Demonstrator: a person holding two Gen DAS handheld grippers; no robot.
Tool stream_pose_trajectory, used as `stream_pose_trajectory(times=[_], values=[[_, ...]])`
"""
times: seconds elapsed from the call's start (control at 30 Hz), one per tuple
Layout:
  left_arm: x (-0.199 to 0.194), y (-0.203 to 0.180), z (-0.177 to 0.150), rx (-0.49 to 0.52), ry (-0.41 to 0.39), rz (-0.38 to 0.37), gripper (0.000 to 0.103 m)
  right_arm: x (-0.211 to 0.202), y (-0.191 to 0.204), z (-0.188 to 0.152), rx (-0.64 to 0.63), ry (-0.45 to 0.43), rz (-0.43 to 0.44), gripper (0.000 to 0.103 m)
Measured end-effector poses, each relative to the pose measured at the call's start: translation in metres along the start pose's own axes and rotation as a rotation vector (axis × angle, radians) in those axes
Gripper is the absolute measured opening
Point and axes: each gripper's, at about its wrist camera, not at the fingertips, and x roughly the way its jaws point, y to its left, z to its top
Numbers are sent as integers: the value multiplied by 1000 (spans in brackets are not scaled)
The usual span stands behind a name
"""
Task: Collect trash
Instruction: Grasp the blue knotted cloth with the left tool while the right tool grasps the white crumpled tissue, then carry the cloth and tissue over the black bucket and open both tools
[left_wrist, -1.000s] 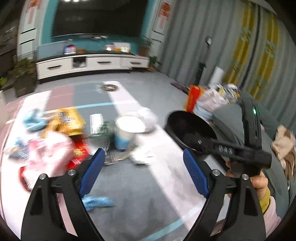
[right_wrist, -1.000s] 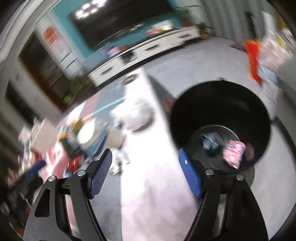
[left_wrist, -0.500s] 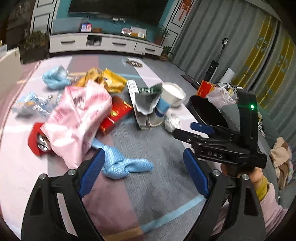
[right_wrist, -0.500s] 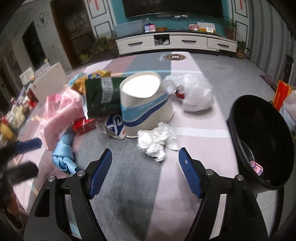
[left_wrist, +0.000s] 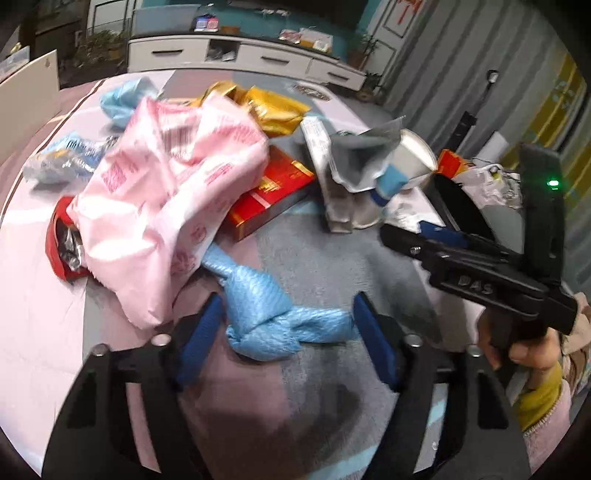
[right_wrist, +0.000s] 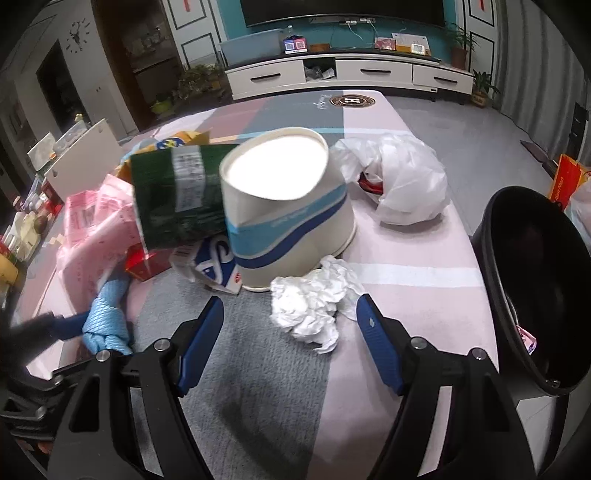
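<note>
A knotted light-blue plastic bag lies on the rug between the blue pads of my left gripper. Its jaws are closing around the bag, and the pads do not clearly press on it. My right gripper stands open and low over the rug, with a crumpled white tissue between its fingertips, untouched. To its right the black bin holds a few scraps. In the left wrist view the right gripper is held by a hand at the right.
A pile of litter lies beyond: a pink bag, a red box, a gold packet, a green packet, a tipped paper cup and a white plastic bag. A white TV cabinet stands at the back.
Both grippers swung away from the bin and sank toward the rug. The left now straddles the blue bag with narrower jaws. The right came down over the white tissue.
</note>
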Motion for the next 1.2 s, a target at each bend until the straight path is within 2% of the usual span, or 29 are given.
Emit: stream_pose_trajectory(times=[0.07, 0.2, 0.27, 0.33, 0.4, 0.5, 0.67, 0.83, 1.0, 1.2], values=[[3, 0, -2, -9, 8, 26, 50, -1, -1, 0, -3, -5, -2, 72], [1, 3, -4, -23, 1, 40, 40, 0, -2, -4, -23, 2, -17, 60], [0, 5, -5, -33, 2, 41, 38, 3, -4, -7, -26, 18, -26, 50], [-2, 6, -6, -41, 4, 39, 37, 4, -7, -8, -16, 24, -18, 44], [-4, 6, -7, -45, 4, 38, 34, 3, -8, -8, -6, 20, -18, 30], [-8, 13, -8, -42, 6, 23, 32, 3, -14, -8, 35, 24, 1, 21], [-16, 4, -6, -24, 7, -39, 30, -7, -22, -9, 79, 18, 33, 20], [-36, -10, -8, -4, -18, -160, 30, -35, -30, -16, 142, -21, 123, 20], [-51, -30, -6, 61, -61, -204, 30, -62, -39, -22, 176, -75, 177, 20], [-52, -61, 0, 132, -74, -216, 30, -76, -58, -24, 230, -115, 169, 20]])
